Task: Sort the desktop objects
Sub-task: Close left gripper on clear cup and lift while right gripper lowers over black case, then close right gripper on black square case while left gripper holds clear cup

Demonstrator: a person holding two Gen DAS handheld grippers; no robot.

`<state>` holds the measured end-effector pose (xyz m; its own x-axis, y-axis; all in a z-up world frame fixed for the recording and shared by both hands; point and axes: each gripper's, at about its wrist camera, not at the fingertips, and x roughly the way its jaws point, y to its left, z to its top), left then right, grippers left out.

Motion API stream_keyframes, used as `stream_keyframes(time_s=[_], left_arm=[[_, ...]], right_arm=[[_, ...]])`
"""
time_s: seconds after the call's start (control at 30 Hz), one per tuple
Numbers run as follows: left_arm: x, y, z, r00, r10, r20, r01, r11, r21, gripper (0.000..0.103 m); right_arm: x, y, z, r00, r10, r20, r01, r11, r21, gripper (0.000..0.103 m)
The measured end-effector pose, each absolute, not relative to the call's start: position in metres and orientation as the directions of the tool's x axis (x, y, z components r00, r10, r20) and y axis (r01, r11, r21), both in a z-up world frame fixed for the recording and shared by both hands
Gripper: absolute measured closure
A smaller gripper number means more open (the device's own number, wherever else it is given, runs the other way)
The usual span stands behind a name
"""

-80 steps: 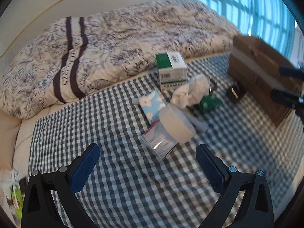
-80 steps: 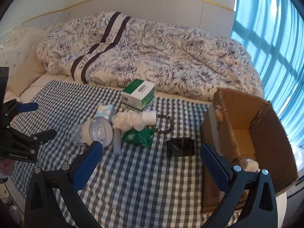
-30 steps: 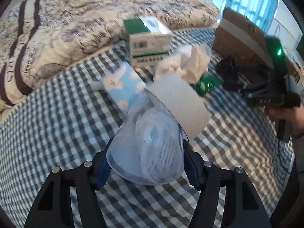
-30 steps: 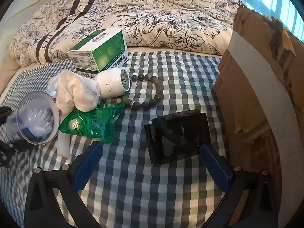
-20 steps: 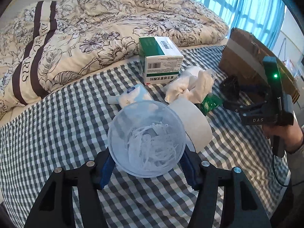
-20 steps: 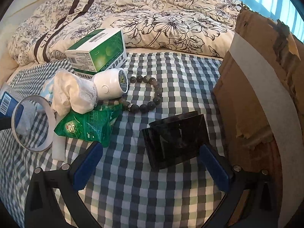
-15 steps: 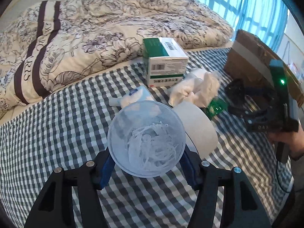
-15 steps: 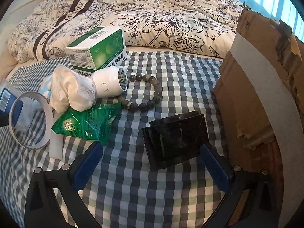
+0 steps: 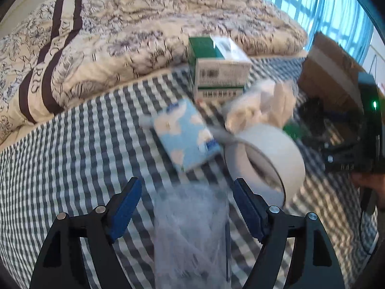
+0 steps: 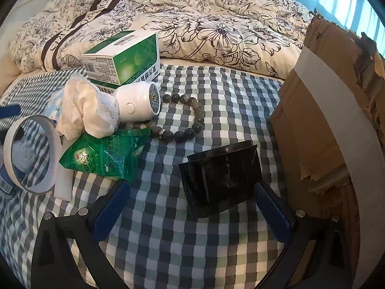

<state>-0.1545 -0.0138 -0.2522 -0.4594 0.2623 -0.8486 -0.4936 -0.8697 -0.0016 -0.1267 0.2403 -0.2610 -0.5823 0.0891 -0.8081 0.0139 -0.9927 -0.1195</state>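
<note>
My left gripper (image 9: 186, 198) is open. A clear plastic container (image 9: 192, 236) with white contents, blurred, lies between and below its jaws, not clamped. Just ahead are a white tape roll (image 9: 267, 159), a blue cloud-print tissue pack (image 9: 185, 130), a white cloth (image 9: 262, 106) and a green-and-white box (image 9: 219, 65). My right gripper (image 10: 190, 207) is open around a black box-like object (image 10: 221, 178) on the checked cloth; the jaws do not touch it. Beyond lie a bead bracelet (image 10: 190, 115), a white round device (image 10: 139, 103) and a green packet (image 10: 105, 156).
A cardboard box (image 10: 336, 125) stands close on the right of the right gripper. A flowered duvet (image 10: 192, 16) is heaped along the far side. The tape roll also shows in the right wrist view (image 10: 28, 154) at the left. The checked cloth (image 9: 72, 139) is bare at left.
My left gripper has opened and let go of the clear container, which has dropped low between the jaws. My right gripper has closed in a little on the black object.
</note>
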Motion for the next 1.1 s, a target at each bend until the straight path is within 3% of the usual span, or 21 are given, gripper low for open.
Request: stream_keyframes(time_s=[0.1, 0.13, 0.33, 0.37, 0.47, 0.67, 0.77, 1.07, 1.1], left_arm=[[-0.150, -0.017, -0.264, -0.412, 0.253, -0.875, -0.477, -0.878, -0.029, 0.025], [-0.150, -0.017, -0.271, -0.396, 0.244, -0.885, -0.468, -0.883, -0.034, 0.039], [-0.150, -0.020, -0.267, -0.399, 0.247, -0.883, -0.425, -0.903, -0.061, 0.040], [-0.150, -0.021, -0.265, -0.403, 0.246, -0.882, -0.421, -0.905, -0.060, 0.040], [-0.147, -0.025, -0.257, -0.427, 0.238, -0.873, -0.402, -0.914, -0.052, 0.040], [-0.134, -0.033, -0.228, -0.474, 0.265, -0.839, -0.381, -0.922, -0.076, 0.040], [-0.126, -0.036, -0.212, -0.500, 0.284, -0.818, -0.375, -0.922, -0.091, 0.040], [-0.108, -0.037, -0.168, -0.567, 0.319, -0.759, -0.368, -0.923, -0.114, 0.040], [-0.104, -0.037, -0.164, -0.572, 0.324, -0.754, -0.370, -0.922, -0.115, 0.040]], right_arm=[[-0.127, 0.239, -0.263, -0.575, 0.098, -0.812, 0.017, -0.991, -0.132, 0.000], [-0.128, 0.238, -0.263, -0.574, 0.101, -0.813, 0.017, -0.991, -0.134, 0.000], [-0.129, 0.241, -0.262, -0.569, 0.089, -0.818, -0.004, -0.995, -0.105, 0.002], [-0.128, 0.243, -0.261, -0.570, 0.094, -0.816, -0.022, -0.995, -0.098, 0.005], [-0.124, 0.250, -0.254, -0.580, 0.129, -0.805, -0.063, -0.992, -0.113, 0.044], [-0.117, 0.260, -0.246, -0.565, 0.070, -0.822, -0.055, -0.997, -0.047, 0.057], [-0.110, 0.257, -0.240, -0.569, 0.065, -0.820, -0.050, -0.998, -0.045, 0.071], [-0.086, 0.252, -0.216, -0.616, 0.012, -0.788, -0.034, -0.999, 0.011, 0.084], [-0.082, 0.251, -0.211, -0.626, 0.008, -0.780, -0.028, -1.000, 0.012, 0.099]])
